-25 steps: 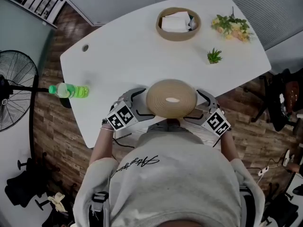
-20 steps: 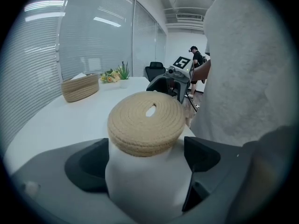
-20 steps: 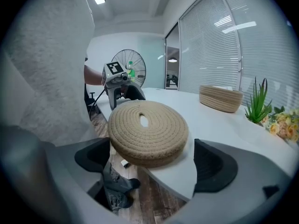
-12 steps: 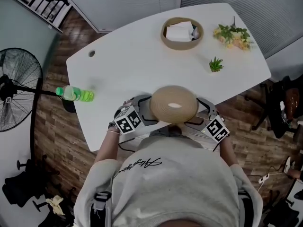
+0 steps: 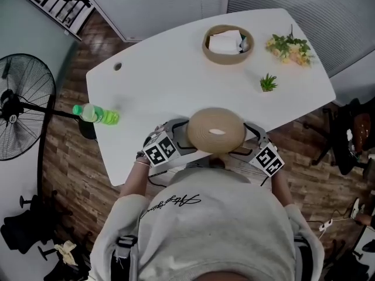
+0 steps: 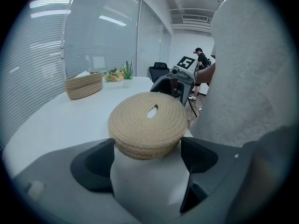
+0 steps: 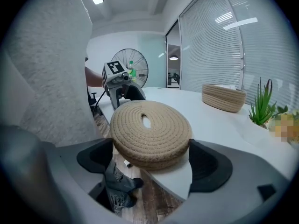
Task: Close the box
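Observation:
A round woven rope lid (image 5: 215,130) lies at the near edge of the white table (image 5: 164,81), right in front of the person. My left gripper (image 5: 179,134) straddles its left side and my right gripper (image 5: 246,138) its right side. Both sets of jaws are closing, with the lid's rim (image 6: 148,125) between them; no pad is seen pressing on it. The right gripper view has the lid (image 7: 150,127) partly over the table edge. The open woven basket (image 5: 228,44) with white contents stands far across the table.
A green bottle (image 5: 96,115) lies at the table's left edge. A small potted plant (image 5: 268,83) and a bunch of flowers (image 5: 288,41) sit at the far right. A floor fan (image 5: 20,107) stands to the left of the table.
The head view has shifted slightly, so the table sits a little further right and lower. Lid and grippers keep the same places relative to each other.

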### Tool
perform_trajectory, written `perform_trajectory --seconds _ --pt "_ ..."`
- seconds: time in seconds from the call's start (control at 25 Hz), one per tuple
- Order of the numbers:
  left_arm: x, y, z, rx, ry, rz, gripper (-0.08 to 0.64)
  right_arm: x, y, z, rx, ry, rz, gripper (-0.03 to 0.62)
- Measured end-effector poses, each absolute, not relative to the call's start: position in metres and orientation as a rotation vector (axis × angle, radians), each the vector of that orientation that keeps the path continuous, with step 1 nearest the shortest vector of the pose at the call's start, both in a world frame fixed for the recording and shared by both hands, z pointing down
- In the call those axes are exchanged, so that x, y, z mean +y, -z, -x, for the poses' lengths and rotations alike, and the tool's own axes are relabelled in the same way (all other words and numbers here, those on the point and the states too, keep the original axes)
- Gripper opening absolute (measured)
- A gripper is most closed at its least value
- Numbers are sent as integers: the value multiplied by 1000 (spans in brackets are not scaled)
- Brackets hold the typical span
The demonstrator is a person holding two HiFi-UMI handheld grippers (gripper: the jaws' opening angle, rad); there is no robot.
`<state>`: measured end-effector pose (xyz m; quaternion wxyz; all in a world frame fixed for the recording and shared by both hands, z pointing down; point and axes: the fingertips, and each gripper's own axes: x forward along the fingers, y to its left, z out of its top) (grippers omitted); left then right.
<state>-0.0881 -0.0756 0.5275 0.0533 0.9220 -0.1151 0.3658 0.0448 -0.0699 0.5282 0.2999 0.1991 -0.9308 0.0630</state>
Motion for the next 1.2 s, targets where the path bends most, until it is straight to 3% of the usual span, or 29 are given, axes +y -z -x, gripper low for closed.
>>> perform_trajectory --seconds 1.2 --pt "-134 -437 111 -482 -906 -3024 443 -130 -450 -20 -2509 -19 -576 515"
